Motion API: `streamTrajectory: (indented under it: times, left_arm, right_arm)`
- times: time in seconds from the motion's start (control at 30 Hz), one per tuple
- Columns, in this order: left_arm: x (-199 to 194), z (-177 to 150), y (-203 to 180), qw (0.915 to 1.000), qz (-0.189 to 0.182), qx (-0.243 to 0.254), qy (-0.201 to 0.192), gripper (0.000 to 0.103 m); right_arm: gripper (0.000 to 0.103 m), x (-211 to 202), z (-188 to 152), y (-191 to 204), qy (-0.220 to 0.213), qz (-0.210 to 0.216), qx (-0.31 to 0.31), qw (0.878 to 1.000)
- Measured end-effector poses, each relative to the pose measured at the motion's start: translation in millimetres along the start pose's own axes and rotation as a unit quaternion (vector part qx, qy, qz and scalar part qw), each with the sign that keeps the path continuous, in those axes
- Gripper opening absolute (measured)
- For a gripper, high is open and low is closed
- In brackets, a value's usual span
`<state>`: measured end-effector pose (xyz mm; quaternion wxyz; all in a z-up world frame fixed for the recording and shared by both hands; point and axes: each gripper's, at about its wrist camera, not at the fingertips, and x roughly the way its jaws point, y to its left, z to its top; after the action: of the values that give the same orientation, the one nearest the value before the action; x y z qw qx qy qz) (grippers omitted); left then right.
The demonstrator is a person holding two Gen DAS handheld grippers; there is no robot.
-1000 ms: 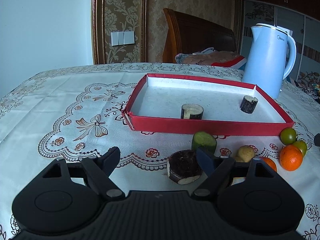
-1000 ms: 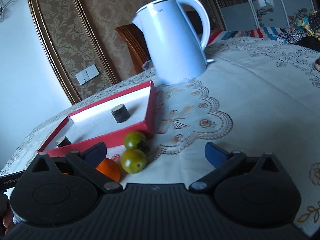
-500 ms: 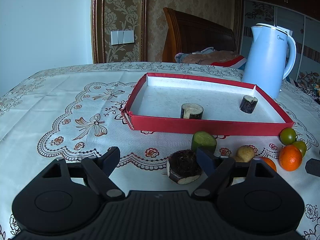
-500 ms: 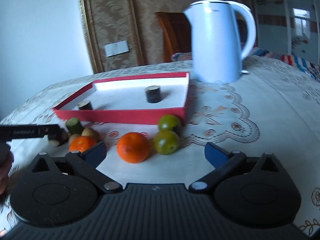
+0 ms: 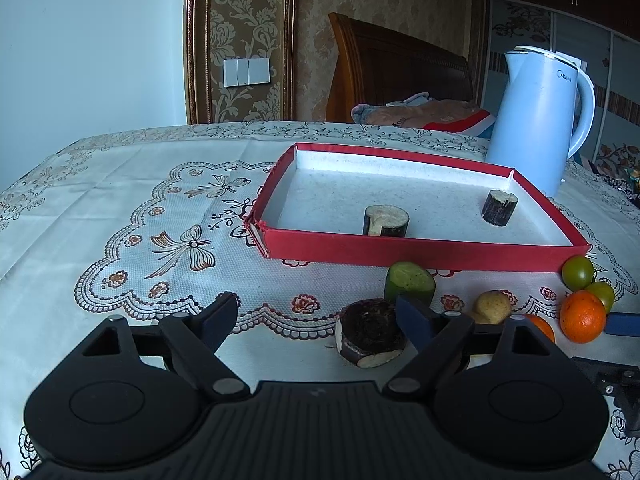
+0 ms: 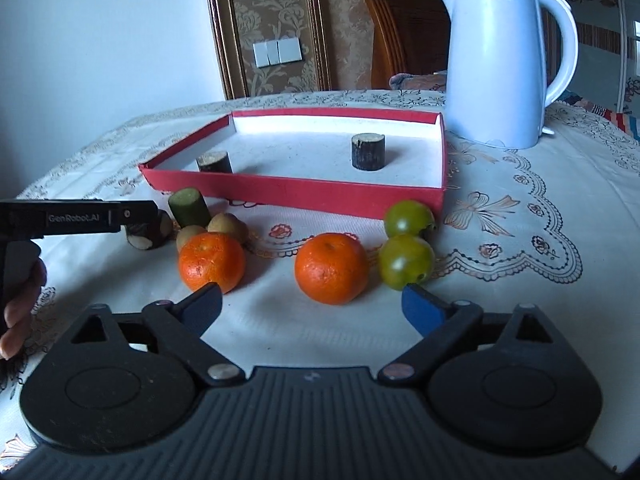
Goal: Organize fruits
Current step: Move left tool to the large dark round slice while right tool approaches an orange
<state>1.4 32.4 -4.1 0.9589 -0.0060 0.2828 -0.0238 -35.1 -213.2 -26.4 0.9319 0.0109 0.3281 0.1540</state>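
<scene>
The right claw (image 6: pixel 312 306) is open with nothing in it, and its jaws have just been closing in a little. Right in front of it, between the two blue tips, sits an orange (image 6: pixel 331 268) on the desk (image 6: pixel 520 240). A second orange (image 6: pixel 212 262) lies just beyond the claw's left tip, and two green fruits (image 6: pixel 406 264) touch each other just beyond its right tip. If the claw goes forward a bit crooked, a tip could bump one of these round fruits and send it rolling across the cloth, maybe off the desk. If it squeezes too near the top of the orange, the orange could pop out. Farther ahead is the red tray (image 6: pixel 296 194) with two dark log pieces inside, and behind the tray's right corner stands a tall kettle (image 6: pixel 500 60) that a high swing could knock. The left claw (image 5: pixel 316 318) is open too and holds nothing. A dark round chunk (image 5: pixel 370 338) rests by its right tip, with a green chunk (image 5: pixel 408 282) just behind that. The two claws are close, so they could bump each other over the fruit.
</scene>
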Motion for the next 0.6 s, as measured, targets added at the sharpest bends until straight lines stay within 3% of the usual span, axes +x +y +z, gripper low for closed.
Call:
streamTrajectory:
  times: [0.2, 0.37, 0.47, 0.6]
  left_arm:
    - [-0.3, 0.1, 0.5, 1.0000, -0.001, -0.001, 0.001, 0.087]
    - [-0.4, -0.1, 0.7, 1.0000, -0.001, -0.002, 0.001, 0.087]
    - [-0.4, -0.1, 0.7, 1.0000, -0.001, -0.002, 0.001, 0.087]
    - [-0.4, 0.0, 0.7, 1.0000, -0.001, -0.002, 0.001, 0.087]
  right_arm:
    - [0.092, 9.3, 5.9, 6.0, 0.003, -0.004, -0.024, 1.000]
    - [0.093, 10.4, 10.7, -7.6, -0.009, -0.091, 0.009, 0.996]
    - [0.093, 6.2, 7.4, -16.1, -0.011, -0.061, 0.027, 0.998]
    - [0.095, 8.6, 8.5, -8.3, -0.008, -0.039, 0.001, 0.999]
